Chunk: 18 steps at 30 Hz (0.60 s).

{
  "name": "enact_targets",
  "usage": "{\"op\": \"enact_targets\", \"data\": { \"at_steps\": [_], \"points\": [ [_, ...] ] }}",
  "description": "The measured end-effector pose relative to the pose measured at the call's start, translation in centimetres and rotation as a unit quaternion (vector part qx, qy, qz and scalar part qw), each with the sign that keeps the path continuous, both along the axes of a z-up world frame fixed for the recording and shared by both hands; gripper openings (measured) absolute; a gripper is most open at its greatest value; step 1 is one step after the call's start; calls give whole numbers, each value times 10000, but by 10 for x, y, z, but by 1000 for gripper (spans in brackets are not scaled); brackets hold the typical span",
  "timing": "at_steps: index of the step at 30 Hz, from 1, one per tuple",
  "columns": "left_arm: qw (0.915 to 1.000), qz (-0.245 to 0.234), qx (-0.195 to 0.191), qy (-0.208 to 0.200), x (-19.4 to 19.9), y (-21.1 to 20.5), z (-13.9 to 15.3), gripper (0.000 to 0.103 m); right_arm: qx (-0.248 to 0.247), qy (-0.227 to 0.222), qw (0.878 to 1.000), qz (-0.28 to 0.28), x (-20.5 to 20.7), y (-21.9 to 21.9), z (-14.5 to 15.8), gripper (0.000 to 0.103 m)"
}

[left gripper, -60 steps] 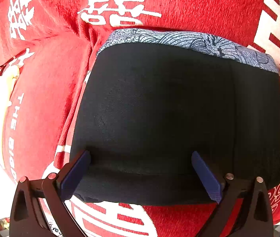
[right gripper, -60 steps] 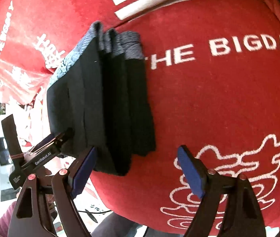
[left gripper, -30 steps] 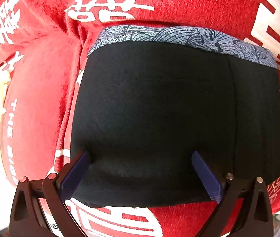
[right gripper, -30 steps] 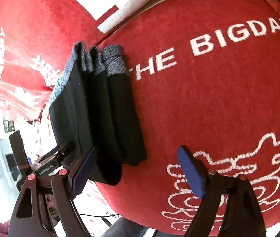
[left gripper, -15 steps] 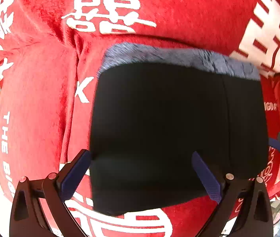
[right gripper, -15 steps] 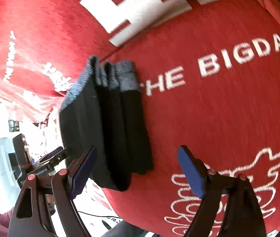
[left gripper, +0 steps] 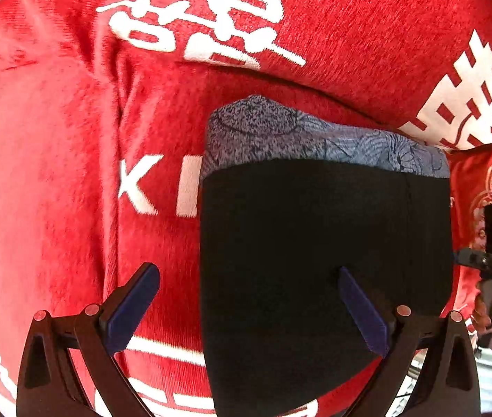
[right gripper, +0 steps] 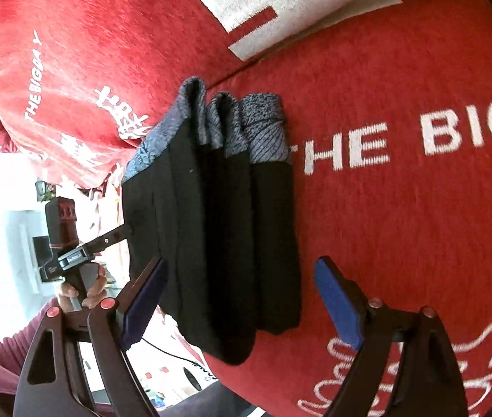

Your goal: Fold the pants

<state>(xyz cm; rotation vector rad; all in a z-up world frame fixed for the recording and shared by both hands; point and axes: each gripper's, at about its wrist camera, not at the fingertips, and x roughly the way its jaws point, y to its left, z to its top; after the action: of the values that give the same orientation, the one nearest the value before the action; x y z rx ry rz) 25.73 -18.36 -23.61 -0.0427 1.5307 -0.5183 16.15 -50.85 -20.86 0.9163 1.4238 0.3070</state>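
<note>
Nearest the lens in the left wrist view, the left gripper (left gripper: 246,307) has its jaws spread wide and grasps nothing; one blue pad (left gripper: 131,307) hangs over red fabric, the other lies over the black cloth. In the right wrist view the right gripper (right gripper: 242,307) is likewise released, its jaws apart with the lower edge of the bundle between them but not pinched.

Just beyond the jaws lie the pants (left gripper: 325,257), folded into a compact black stack with a grey-blue patterned waistband (left gripper: 318,139) at the far end. The right wrist view shows the stack (right gripper: 218,229) as several layers, their near edges stepped rather than flush. The folding appears essentially complete.

Risks, as judged from this layout: the stack sits close to the rounded front edge of the cushion (right gripper: 402,208), and its near corner seems to overhang; a brush from either open jaw could drag the top layer, splay the stepped folds, or tip the bundle over the edge. The plush, curved seat offers little flat support.

The support is a sofa covered in a red throw (left gripper: 55,173) printed with white characters and lettering, with a back cushion (left gripper: 350,27) behind. Farther off, a bright, overexposed room is visible at the left of the right wrist view; details there cannot be made out.
</note>
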Motion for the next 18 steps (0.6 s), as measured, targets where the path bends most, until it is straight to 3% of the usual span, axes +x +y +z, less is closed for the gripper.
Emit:
{"op": "enact_targets", "data": {
  "at_steps": [9,12,16,18],
  "points": [
    [9975,-137,-583,368,8,-20,-21,102,682,-390,9969,-14,17,-3,-20,89],
    [9959,-44,-737,515,7,-25,-30,103,682,-338,9971,61,23,5,-31,89],
    [9963,88,-743,412,3,-25,-29,103,772,-250,9965,-198,21,5,-36,88],
    [9959,173,-798,382,0,-22,-25,96,677,-72,9973,-262,22,3,-37,82]
  ]
}}
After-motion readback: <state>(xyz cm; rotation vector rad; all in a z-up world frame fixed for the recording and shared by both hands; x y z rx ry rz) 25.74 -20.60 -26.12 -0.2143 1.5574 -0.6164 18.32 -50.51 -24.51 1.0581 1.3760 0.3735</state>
